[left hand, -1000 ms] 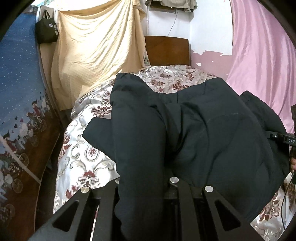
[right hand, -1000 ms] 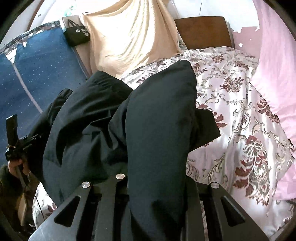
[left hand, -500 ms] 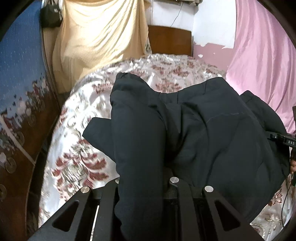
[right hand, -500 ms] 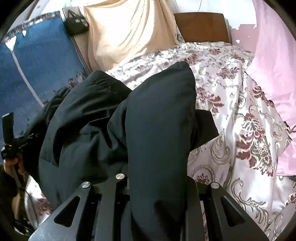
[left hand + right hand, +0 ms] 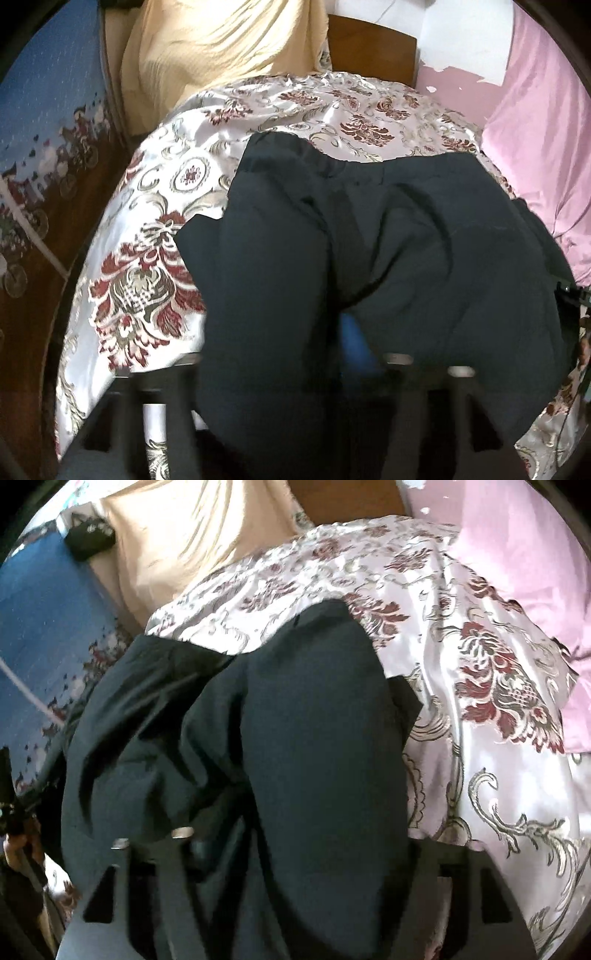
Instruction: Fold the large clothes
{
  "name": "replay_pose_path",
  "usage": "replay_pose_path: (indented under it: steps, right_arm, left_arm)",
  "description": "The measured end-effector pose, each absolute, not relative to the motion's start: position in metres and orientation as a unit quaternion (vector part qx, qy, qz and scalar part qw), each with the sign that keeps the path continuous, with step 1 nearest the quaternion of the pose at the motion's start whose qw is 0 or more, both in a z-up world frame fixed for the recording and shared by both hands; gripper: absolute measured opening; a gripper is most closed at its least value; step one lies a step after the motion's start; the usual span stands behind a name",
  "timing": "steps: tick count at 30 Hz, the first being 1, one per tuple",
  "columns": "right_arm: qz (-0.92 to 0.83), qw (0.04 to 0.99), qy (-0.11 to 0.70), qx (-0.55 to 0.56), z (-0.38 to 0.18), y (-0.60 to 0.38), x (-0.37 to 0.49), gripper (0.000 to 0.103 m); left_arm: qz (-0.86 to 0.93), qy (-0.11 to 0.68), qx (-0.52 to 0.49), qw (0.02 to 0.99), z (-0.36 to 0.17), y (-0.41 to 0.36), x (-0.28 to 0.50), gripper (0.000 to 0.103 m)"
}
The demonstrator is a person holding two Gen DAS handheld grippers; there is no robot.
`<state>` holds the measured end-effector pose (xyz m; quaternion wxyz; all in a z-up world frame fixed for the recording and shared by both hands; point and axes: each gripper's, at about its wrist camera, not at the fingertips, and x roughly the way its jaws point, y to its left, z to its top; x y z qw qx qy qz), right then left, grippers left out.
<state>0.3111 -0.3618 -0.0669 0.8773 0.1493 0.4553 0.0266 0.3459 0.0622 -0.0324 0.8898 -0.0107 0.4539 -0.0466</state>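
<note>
A large dark navy jacket lies bunched over the floral bedspread. My left gripper is shut on a thick fold of the jacket, which drapes over and hides the fingertips. In the right wrist view my right gripper is likewise shut on a fold of the same jacket, its fingertips buried in cloth. The right gripper's body shows at the right edge of the left wrist view; the left one shows at the left edge of the right wrist view.
The bed has a wooden headboard at the far end. A cream sheet hangs at the back left, a pink curtain on the right, a blue patterned panel on the left. A black bag hangs there.
Both grippers have tilted down and moved toward the bed with the jacket folds still held; the bedspread now fills more of both views, and the frames are motion-blurred.
</note>
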Motion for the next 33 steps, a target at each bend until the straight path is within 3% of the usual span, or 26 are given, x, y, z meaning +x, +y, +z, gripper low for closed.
replay_pose_path:
  steps: [2, 5, 11, 33]
  right_arm:
    - [0.023, 0.880, 0.448, 0.157, -0.068, -0.363, 0.308, 0.089]
    - [0.003, 0.888, 0.435, 0.145, -0.064, -0.361, 0.303, 0.101]
    - [-0.024, 0.908, 0.403, 0.113, -0.040, -0.352, 0.286, 0.101]
    - [-0.016, 0.967, 0.249, 0.055, 0.056, -0.288, 0.166, 0.101]
  left_arm:
    - [-0.032, 0.453, -0.028, 0.890, -0.033, 0.068, 0.342, 0.074]
    - [-0.013, 0.448, -0.039, 0.893, -0.029, 0.073, 0.336, 0.082]
    - [-0.003, 0.394, -0.030, 0.918, -0.002, 0.065, 0.315, 0.103]
    - [0.001, 0.240, 0.022, 0.971, 0.073, -0.006, 0.182, 0.103]
